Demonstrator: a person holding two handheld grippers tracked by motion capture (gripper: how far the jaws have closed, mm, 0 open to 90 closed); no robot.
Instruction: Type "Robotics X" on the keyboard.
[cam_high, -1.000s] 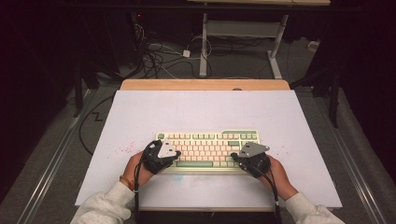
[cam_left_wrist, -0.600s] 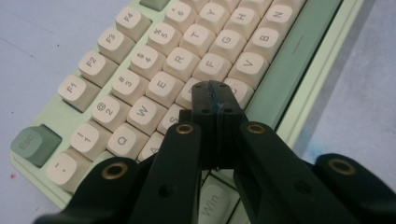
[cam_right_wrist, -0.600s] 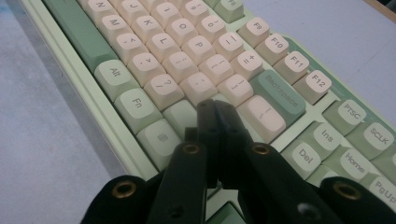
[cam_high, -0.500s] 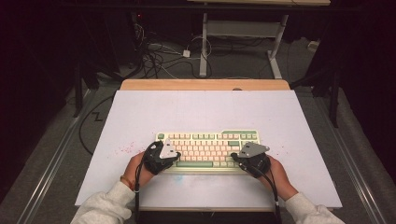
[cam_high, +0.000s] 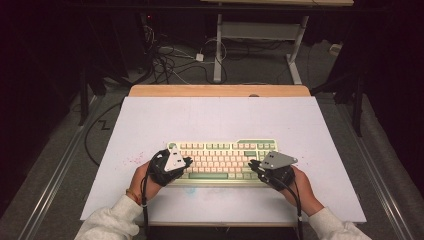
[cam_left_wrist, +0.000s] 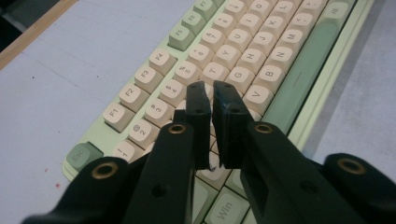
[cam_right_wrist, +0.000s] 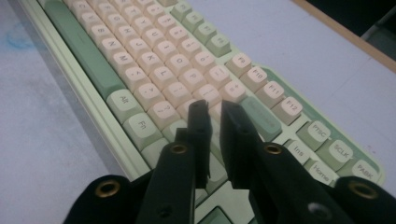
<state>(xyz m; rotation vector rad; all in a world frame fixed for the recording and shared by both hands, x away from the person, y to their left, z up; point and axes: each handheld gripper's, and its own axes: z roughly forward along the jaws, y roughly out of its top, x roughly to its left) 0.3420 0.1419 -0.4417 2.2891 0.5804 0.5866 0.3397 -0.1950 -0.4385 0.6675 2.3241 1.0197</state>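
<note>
A pale green keyboard (cam_high: 222, 160) with cream keys lies on the white tabletop (cam_high: 215, 120), near its front edge. My left gripper (cam_high: 189, 161) hovers over the keyboard's left end, jaws pointing toward the number and letter rows (cam_left_wrist: 210, 88). My right gripper (cam_high: 252, 165) hangs over the right end, above the keys beside the Enter block (cam_right_wrist: 214, 106). Both pairs of jaws have just been opening and now stand a narrow slit apart. Nothing is between them. Whether the tips touch any keycap I cannot tell.
A wooden strip (cam_high: 220, 91) borders the far side of the table. Beyond it, cables (cam_high: 165, 65) lie on the dark floor beside a white desk frame (cam_high: 218, 45). Faint red specks (cam_high: 132, 160) mark the tabletop left of the keyboard.
</note>
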